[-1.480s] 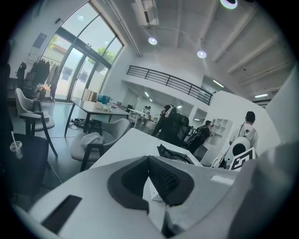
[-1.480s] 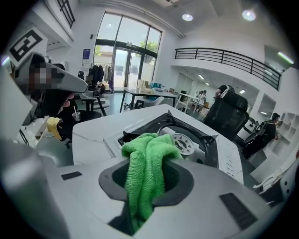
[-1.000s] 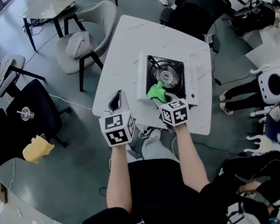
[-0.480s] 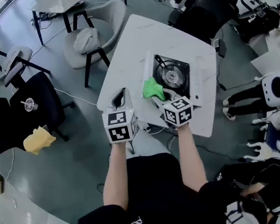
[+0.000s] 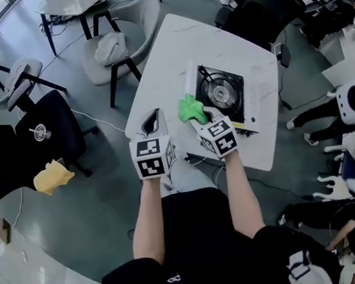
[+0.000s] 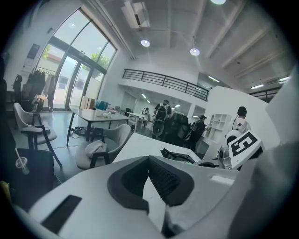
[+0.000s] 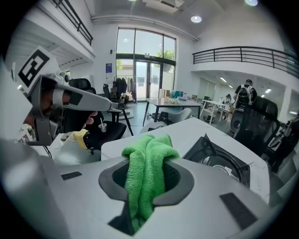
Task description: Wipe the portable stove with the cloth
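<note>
Portable stove (image 5: 231, 106) on the white counter (image 5: 178, 45), black top facing up. Green cloth (image 5: 189, 109) at the stove's near left corner, bunched and pinched in the right claw (image 5: 200, 119). From that claw's own view, a thick fold of cloth (image 7: 147, 172) clamped between both pads, loose end spilling forward toward the stove (image 7: 219, 161). Resting on the stove's rim or hanging just above it: cannot tell.

For a good wipe:
- Lower the bunch until flat on the stove's left rim.
- Drag in long, overlapping strokes away from that corner, across the top toward the stove's far right side.
- Keep the pinch firm against likely snagging on the raised metal round the burner (image 5: 216, 93).
- Tilt the claw down to bring cloth, not plastic, onto the surface.
- Probably worth steadying the stove's left side with the other claw, against sliding under the push.

Right forearm (image 5: 238, 188) reaching straight ahead, marker cube on top, claw just at the stove's near left edge. Left claw (image 5: 153, 123) held to the left of the stove and apart from it, near the counter's edge, pressed together at the tips with nothing between. Left forearm (image 5: 147, 212) roughly parallel to the right one, further from the stove.
</note>
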Motion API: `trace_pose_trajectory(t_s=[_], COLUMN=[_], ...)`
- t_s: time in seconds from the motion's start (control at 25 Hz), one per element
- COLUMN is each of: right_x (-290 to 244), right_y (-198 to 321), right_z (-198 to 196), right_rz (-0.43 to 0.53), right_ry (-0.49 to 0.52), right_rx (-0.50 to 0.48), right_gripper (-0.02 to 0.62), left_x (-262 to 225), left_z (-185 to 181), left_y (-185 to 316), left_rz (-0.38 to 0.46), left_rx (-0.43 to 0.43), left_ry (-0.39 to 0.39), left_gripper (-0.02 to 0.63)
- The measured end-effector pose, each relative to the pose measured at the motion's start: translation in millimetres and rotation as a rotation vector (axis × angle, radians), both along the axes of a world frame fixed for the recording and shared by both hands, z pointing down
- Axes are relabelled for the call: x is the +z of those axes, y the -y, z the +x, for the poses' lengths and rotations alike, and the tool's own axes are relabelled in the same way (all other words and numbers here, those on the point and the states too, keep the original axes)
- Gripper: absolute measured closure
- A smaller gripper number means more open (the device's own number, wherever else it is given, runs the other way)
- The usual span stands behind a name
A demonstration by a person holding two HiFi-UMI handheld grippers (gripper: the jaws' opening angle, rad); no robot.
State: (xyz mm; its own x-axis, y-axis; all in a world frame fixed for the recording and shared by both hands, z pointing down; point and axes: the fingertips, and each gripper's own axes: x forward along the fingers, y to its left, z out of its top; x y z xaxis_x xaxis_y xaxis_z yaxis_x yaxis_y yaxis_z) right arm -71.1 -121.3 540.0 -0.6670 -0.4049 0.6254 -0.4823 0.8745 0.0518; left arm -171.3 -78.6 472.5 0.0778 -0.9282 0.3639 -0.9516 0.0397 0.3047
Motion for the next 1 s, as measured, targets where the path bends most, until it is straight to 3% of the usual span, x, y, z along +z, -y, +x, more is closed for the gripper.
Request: trace_pose_trajectory(t_s=[0.52,1.0], right_x=[28,18], right_y=[37,71], right_z=[1,10], right_rz=[-0.047,-0.098], right_ry=[-0.179,-0.153], right_rx=[-0.083,-0.153], right_gripper=[0.531,0.528], left_x=[30,9], left_z=[0,5], left_y=[28,62], left_rz=[-0.064,-0.052], left_rx=[-0.035,-0.117], left_ry=[-0.054,-0.032], left_gripper=[0.611,0.611])
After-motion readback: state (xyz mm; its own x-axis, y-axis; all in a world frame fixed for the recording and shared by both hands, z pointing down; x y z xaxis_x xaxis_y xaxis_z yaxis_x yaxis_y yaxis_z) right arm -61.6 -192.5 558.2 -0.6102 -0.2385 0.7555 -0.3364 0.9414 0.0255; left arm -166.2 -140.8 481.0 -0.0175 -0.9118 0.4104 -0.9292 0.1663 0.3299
